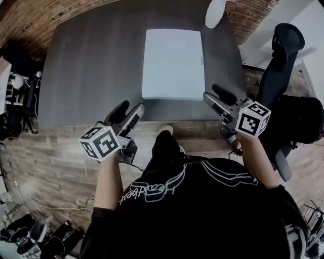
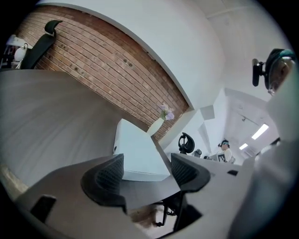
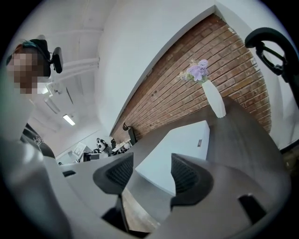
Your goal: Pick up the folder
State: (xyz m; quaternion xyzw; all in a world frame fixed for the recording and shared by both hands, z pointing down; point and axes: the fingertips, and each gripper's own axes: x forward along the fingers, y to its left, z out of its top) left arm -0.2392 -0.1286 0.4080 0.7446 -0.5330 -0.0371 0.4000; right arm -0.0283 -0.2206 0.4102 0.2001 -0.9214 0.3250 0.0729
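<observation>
Torso: closest under my head camera is a black shirt [image 1: 202, 202] with white print, and both forearms reach forward from it.
Left hand-held gripper [image 1: 133, 104]: released. In its own view I see the two ribbed pads [image 2: 111, 173] standing well apart with nothing pressed between them. Its marker cube [image 1: 100, 142] sits just ahead of the hand. The jaw tips reach the bench's near edge, left of the folder and clear of it.
Right hand-held gripper [image 1: 210, 91]: also released, with the pads spread and nothing gripped. Its own marker cube [image 1: 253, 119] faces up at me. The tips hover near the folder's near right corner, and in its own view the folder lies beyond the pads, not between them.
Floor [image 1: 55, 157]: wood-look planks below the bench's front edge, with one shoe [image 1: 165, 129] showing between the arms.
Bench [image 1: 91, 66]: a grey top that fills the middle of my head view.
Folder [image 1: 172, 63]: pale and flat on the bench, right of the middle, its near edge close to the bench's front edge. It lies ahead of both grippers and nearer to the right one.
Vase [image 1: 215, 12]: white, standing at the bench's far edge, beyond the folder's far right corner, with pale purple flowers [image 3: 196, 70] in it.
Chair [image 1: 283, 55]: a black office chair off the bench's right side.
Brick wall [image 1: 30, 20]: red-brown brick, behind the bench.
</observation>
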